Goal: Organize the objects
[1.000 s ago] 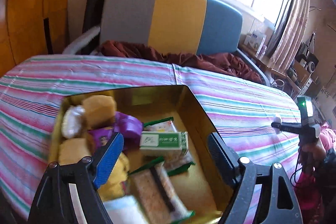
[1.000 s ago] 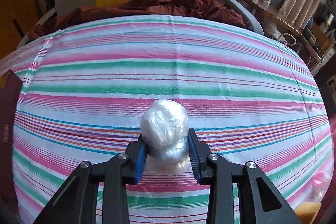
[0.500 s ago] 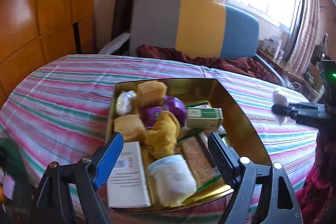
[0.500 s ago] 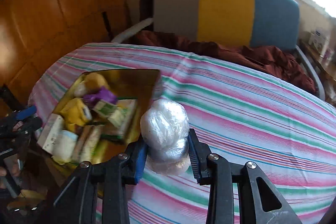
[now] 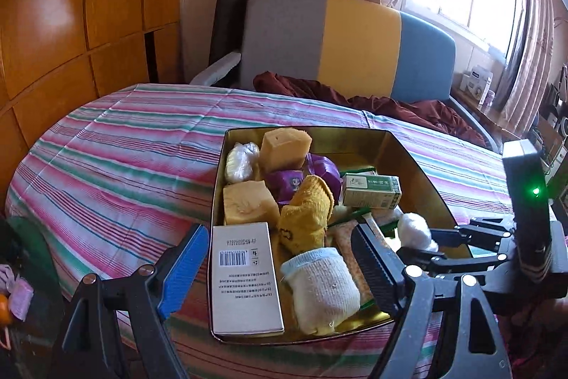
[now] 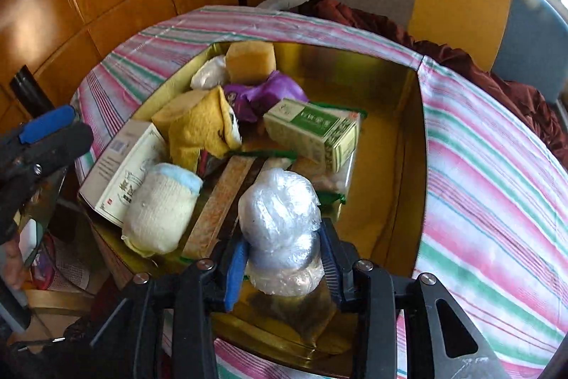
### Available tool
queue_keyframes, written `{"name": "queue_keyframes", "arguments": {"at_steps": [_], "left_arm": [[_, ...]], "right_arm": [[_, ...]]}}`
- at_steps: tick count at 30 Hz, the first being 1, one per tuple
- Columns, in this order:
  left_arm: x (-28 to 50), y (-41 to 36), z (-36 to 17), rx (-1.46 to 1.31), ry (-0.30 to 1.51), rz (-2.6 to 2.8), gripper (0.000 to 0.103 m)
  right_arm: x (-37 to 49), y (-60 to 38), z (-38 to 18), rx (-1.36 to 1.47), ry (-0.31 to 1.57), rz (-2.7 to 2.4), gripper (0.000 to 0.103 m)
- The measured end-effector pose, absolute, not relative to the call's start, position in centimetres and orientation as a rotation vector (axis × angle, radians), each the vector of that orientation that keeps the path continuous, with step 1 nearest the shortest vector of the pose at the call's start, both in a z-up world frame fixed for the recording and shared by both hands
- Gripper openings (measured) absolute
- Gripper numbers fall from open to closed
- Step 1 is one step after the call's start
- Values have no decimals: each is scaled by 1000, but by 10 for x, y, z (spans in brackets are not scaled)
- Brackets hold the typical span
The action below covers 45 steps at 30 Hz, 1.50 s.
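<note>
An open gold tin [image 5: 419, 173] on the striped tablecloth holds several items: a white barcode box [image 5: 245, 276], a rolled white sock [image 5: 323, 286], a yellow sock [image 5: 305, 212], a green-and-white box [image 5: 372, 190], two sponges and a purple bag. My right gripper [image 6: 282, 267] hangs over the tin's near right part [image 6: 390, 130]. A plastic-wrapped white ball [image 6: 280, 229] sits between its pads, which still touch it as the jaws are opening. In the left wrist view this ball [image 5: 413, 229] shows above the tin. My left gripper [image 5: 280, 272] is open and empty at the tin's near edge.
A grey, yellow and blue chair [image 5: 348, 41] with a dark red cloth [image 5: 390, 102] stands behind the table. Wooden panels [image 5: 71, 23] line the left side. The striped cloth [image 6: 497, 183] lies bare to the right of the tin. Clutter sits below the table's left edge.
My right gripper has swung left from the bare cloth to above the tin, carrying the wrapped ball. My left gripper has drawn back, so the tin's near edge and barcode box now show.
</note>
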State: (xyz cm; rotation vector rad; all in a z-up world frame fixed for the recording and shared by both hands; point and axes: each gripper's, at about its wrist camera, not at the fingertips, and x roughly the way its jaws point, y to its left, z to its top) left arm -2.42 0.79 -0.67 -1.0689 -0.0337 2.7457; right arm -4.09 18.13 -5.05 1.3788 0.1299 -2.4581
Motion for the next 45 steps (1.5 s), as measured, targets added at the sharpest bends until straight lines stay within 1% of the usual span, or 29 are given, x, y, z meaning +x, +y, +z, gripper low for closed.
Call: {"name": "queue_keyframes", "arguments": {"at_steps": [1, 3, 4, 5, 8, 16, 18, 20, 24, 26, 29, 34, 38, 45], "left_arm": [[-24, 8, -8, -1072, -36, 2742, 84], [-23, 8, -10, -1074, -34, 2738, 84], [-23, 9, -10, -1075, -31, 2736, 84], [-22, 9, -11, -1075, -30, 2736, 84], [-21, 10, -12, -1073, -24, 2737, 84], [-19, 13, -12, -1071, -15, 2744, 84], [-17, 13, -11, -1065, -15, 2759, 84], [-16, 15, -11, -1067, 3, 2785, 84], [-14, 18, -11, -1093, 27, 2839, 84], [-10, 19, -10, -1075, 19, 2868, 84], [-2, 24, -4, -1028, 30, 2933, 84], [8, 25, 5, -997, -18, 2982, 84], [15, 24, 10, -949, 4, 3041, 84], [14, 16, 10, -979, -56, 3044, 82]], "right_arm": [[-41, 181, -53, 1387, 125, -2457, 40], [-40, 183, -54, 1401, 121, -2461, 47], [-40, 184, -55, 1405, 112, -2471, 54], [-39, 184, -56, 1407, 104, -2480, 59], [-37, 187, -58, 1411, 76, -2492, 61], [-30, 191, -60, 1420, 16, -2508, 63], [-27, 193, -57, 1407, -12, -2531, 66], [-23, 195, -52, 1385, -49, -2558, 77], [-14, 197, -40, 1315, -86, -2650, 87], [-8, 197, -33, 1270, -88, -2721, 96], [5, 196, -24, 1191, -102, -2808, 100], [13, 194, -19, 1140, -120, -2828, 101], [14, 193, -16, 1125, -119, -2827, 101], [15, 184, -17, 1115, -117, -2806, 101]]}}
